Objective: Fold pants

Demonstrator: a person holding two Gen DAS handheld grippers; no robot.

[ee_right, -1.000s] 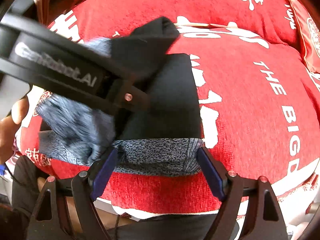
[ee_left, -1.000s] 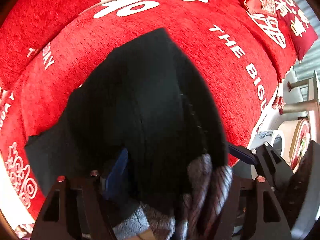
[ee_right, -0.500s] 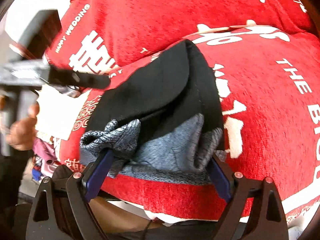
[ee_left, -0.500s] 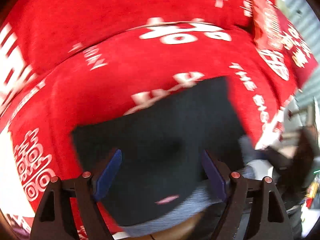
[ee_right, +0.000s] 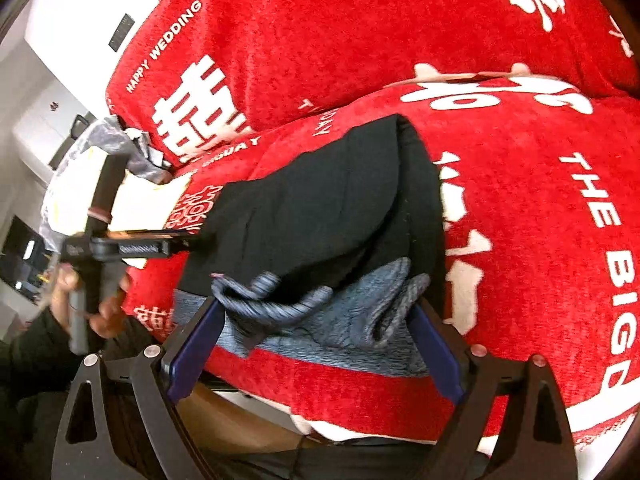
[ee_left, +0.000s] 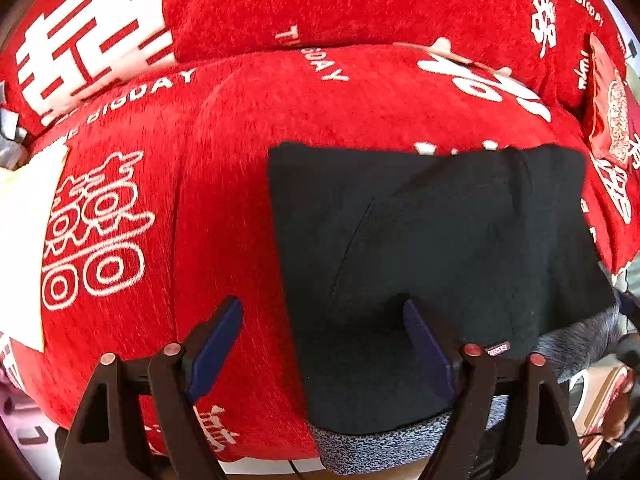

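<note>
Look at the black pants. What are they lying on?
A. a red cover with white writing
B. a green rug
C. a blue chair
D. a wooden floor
A: the folded black pants lie on the red cover, which has white letters and signs printed on it.

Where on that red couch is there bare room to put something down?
Bare red cover lies left of the black pants, toward the white knot pattern. It is crowded where the pants and their grey lining bunch at the front edge.
</note>
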